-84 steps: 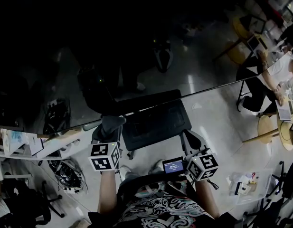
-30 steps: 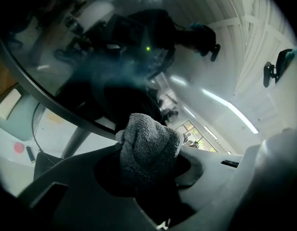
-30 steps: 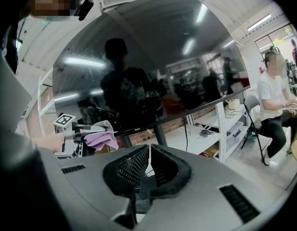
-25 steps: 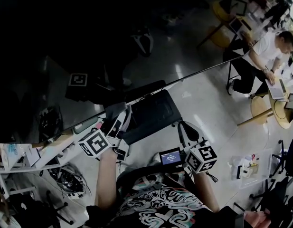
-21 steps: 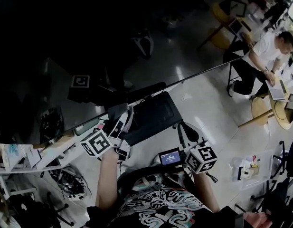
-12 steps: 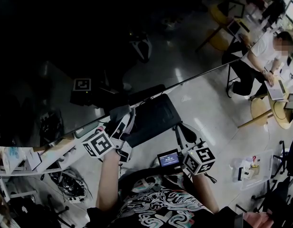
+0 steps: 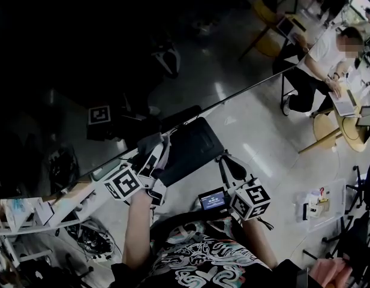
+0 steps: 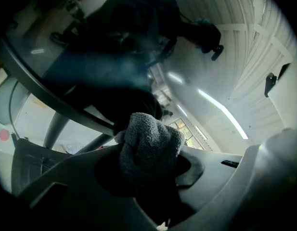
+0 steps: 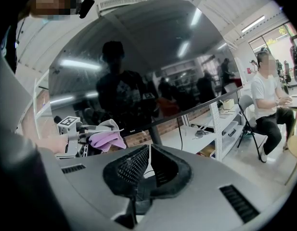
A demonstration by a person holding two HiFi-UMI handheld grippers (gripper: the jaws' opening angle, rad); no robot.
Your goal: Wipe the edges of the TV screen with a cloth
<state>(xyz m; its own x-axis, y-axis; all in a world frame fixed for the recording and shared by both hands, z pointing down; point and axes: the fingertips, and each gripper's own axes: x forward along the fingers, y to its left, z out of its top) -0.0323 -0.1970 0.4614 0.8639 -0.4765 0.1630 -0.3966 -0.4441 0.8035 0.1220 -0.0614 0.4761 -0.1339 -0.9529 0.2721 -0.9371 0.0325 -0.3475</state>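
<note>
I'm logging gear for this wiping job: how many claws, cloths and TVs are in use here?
Claws: 2 (left claw, right claw)
Cloth: 1, in the left claw
TV: 1
Total: 4

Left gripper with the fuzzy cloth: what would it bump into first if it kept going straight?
Probably the TV screen. The left gripper is shut on the cloth, which sits right by the screen's dark lower edge, so the cloth would likely press there first. Depth is hard to judge.
</note>
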